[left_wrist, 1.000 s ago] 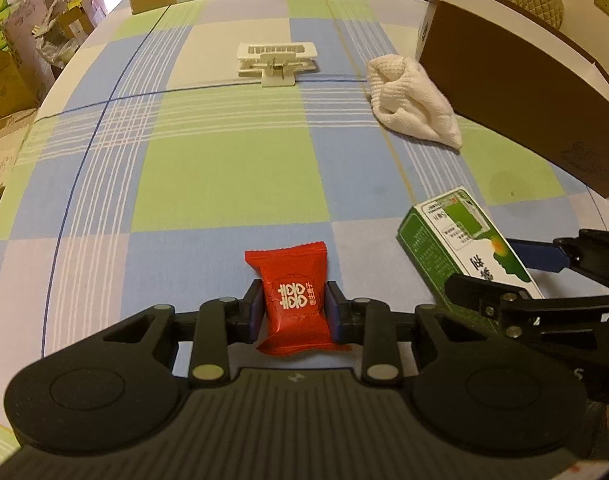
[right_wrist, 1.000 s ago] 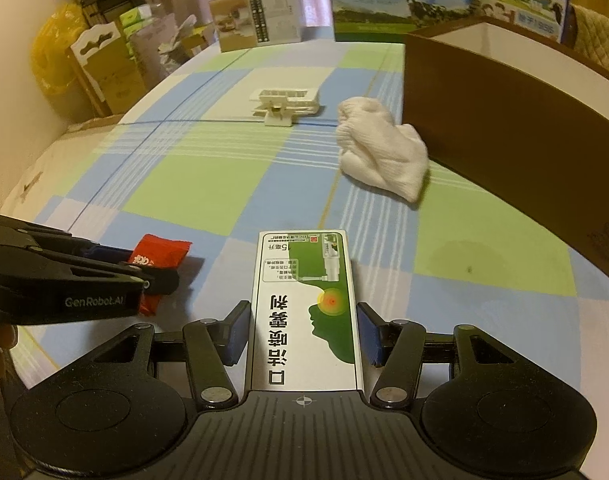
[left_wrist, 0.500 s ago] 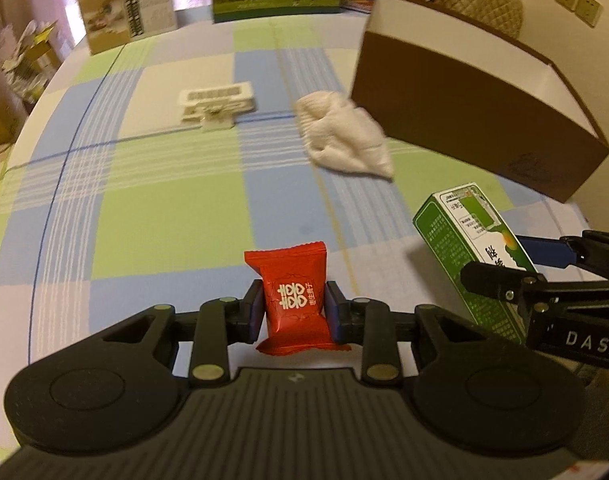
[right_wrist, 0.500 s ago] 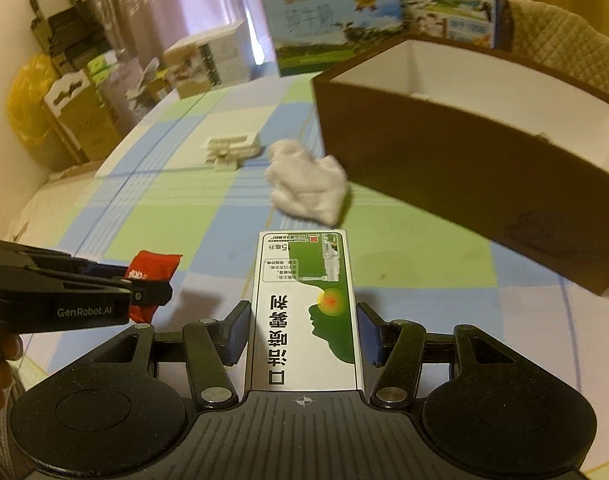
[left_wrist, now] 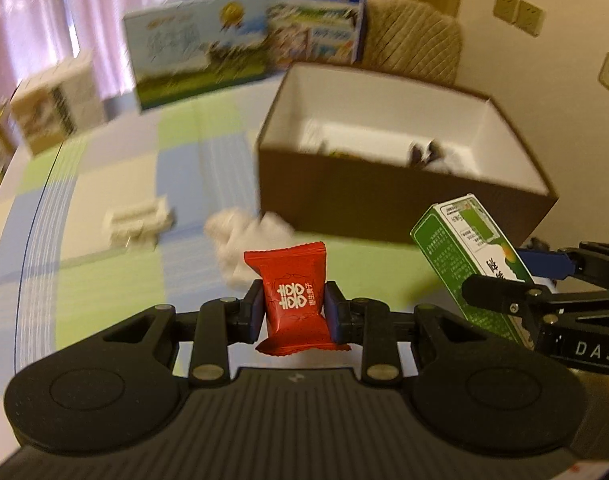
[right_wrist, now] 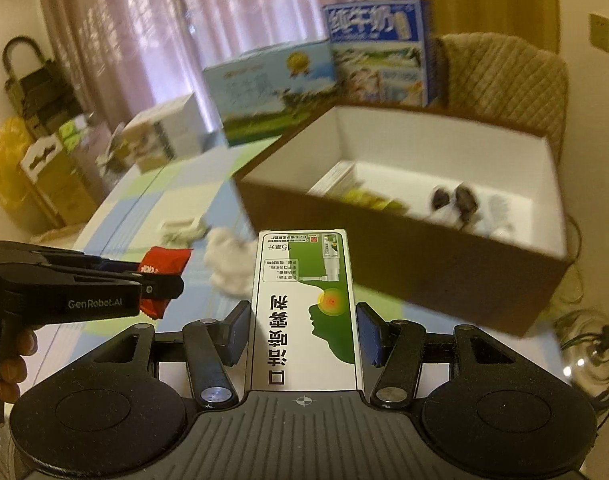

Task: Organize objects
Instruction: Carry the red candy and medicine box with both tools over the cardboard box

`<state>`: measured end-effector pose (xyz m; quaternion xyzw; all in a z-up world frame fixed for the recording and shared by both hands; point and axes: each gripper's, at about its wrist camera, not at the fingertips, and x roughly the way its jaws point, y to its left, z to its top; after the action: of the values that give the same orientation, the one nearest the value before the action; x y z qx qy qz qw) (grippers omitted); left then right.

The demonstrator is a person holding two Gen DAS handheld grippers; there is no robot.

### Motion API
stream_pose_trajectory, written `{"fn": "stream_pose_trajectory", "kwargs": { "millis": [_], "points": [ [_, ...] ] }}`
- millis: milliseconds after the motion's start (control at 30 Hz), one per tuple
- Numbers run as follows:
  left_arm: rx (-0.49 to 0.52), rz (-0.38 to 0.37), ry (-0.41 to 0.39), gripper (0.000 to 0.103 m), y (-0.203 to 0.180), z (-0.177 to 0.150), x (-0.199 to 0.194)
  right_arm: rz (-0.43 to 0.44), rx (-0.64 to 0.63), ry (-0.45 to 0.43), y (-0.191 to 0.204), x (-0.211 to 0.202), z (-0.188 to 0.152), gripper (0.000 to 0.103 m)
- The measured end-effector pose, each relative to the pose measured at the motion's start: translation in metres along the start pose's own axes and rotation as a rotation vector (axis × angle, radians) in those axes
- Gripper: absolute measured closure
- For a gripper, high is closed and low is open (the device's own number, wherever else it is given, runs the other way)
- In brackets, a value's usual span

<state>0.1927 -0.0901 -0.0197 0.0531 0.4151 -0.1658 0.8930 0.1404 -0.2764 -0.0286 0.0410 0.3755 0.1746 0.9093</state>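
Left hand-held gripper point(left_wrist: 292, 312): black, two fingers closed on a red candy packet point(left_wrist: 291, 295) with white characters, packet upright between the pads, lifted above the surface point(left_wrist: 104, 184). Right hand-held gripper point(right_wrist: 302, 334): black, blue pads clamped on both long sides of a green and white carton point(right_wrist: 304, 312), printed face up, held above the surface beside the left one. Brown box point(left_wrist: 384, 196): open top, white inside, standing on the checked cloth just beyond both held items; holds a flat white pack, something yellow-green and two small dark objects, all blurred. White crumpled cloth point(left_wrist: 244, 240): lying on the surface near the box's front corner. White plastic clip point(left_wrist: 138, 222): on the surface left of the cloth. Milk cartons point(left_wrist: 200, 64): two large printed cases upright behind the box. Padded chair back point(right_wrist: 504, 80): behind the box's far side. Fingers point(right_wrist: 14, 360) of a person: wrapped on the left handle.
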Motion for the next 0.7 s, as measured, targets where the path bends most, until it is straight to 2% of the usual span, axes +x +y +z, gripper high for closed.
{"fn": "stream_pose_trajectory", "kwargs": {
  "millis": [300,400,700],
  "points": [
    [0.097,-0.065,-0.078,0.077,-0.046,0.076,0.021,-0.051,0.049,-0.102,-0.049,-0.015,0.055,0.051],
    [0.113,-0.080,-0.076,0.077,-0.057,0.095,0.036,-0.057,0.065,-0.112,-0.062,-0.011,0.070,0.051],
    [0.195,-0.045,-0.015,0.077,-0.075,0.133,0.088,-0.060,0.123,-0.067,-0.104,0.021,0.099,0.051]
  ]
}}
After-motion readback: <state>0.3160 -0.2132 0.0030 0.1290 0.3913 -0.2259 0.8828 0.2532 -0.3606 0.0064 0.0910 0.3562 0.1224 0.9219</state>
